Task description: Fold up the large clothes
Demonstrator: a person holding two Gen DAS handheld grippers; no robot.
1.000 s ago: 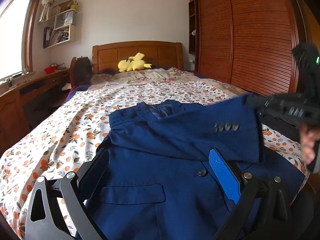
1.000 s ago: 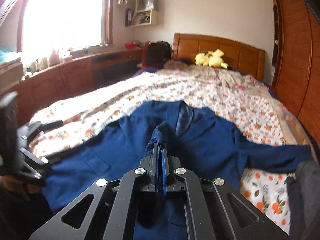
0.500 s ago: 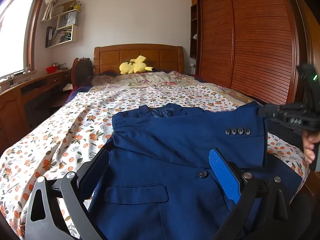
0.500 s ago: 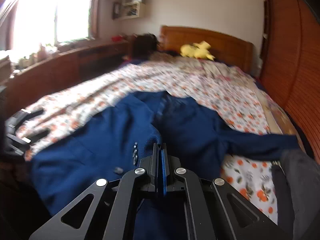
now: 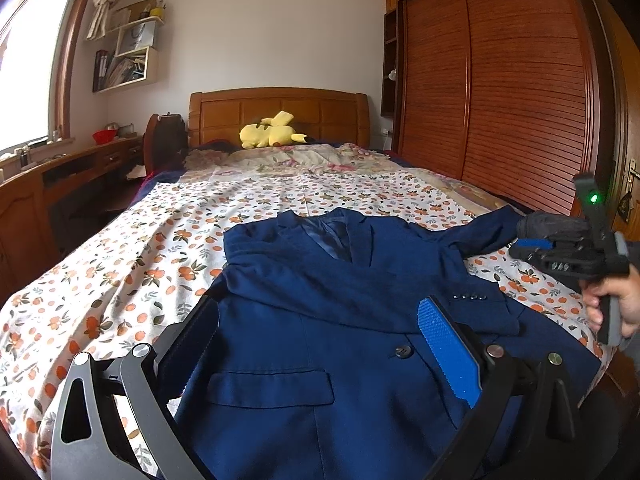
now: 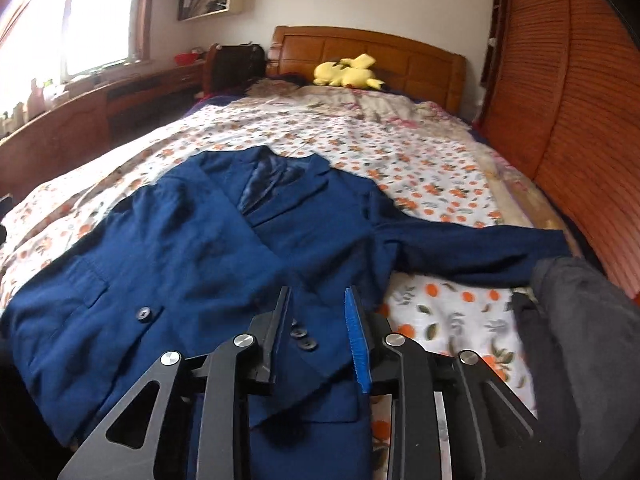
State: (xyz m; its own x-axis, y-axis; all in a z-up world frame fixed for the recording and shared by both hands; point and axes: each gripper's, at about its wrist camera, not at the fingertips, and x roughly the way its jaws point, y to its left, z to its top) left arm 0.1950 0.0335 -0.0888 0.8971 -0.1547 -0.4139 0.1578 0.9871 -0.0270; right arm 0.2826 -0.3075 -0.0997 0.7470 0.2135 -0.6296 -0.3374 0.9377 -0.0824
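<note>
A single navy blazer (image 5: 320,320) lies front-up on the floral bedspread (image 5: 120,264), near the foot of the bed. Its long axis runs along the bed's length: the collar (image 5: 324,228) points toward the wooden headboard (image 5: 280,108), and the hem points toward the cameras. One sleeve is folded across the chest, its cuff (image 6: 304,360) ending by the blazer's right-hand edge; several small cuff buttons (image 5: 468,297) sit in a row there, too small to count surely. The other sleeve (image 6: 472,246) stretches straight out sideways toward the slatted wardrobe (image 5: 500,92), lying flat on the bedspread. One front button (image 5: 401,351) and one flap pocket (image 5: 268,388) show on the body in the left wrist view.

The left gripper (image 5: 320,344) hovers over the lower front of the blazer with its jaws spread wide and nothing between them. The right gripper (image 6: 318,332) sits just above the folded cuff, jaws parted to a moderate gap and holding nothing; the cloth lies below the fingers, and whether they touch it cannot be told. In the left wrist view the right gripper is visible at the bed's edge, held in the person's hand (image 5: 616,300).

One yellow plush toy (image 5: 272,134) rests by the headboard. A dark grey garment (image 6: 580,340) sits at the right edge of the bed.
</note>
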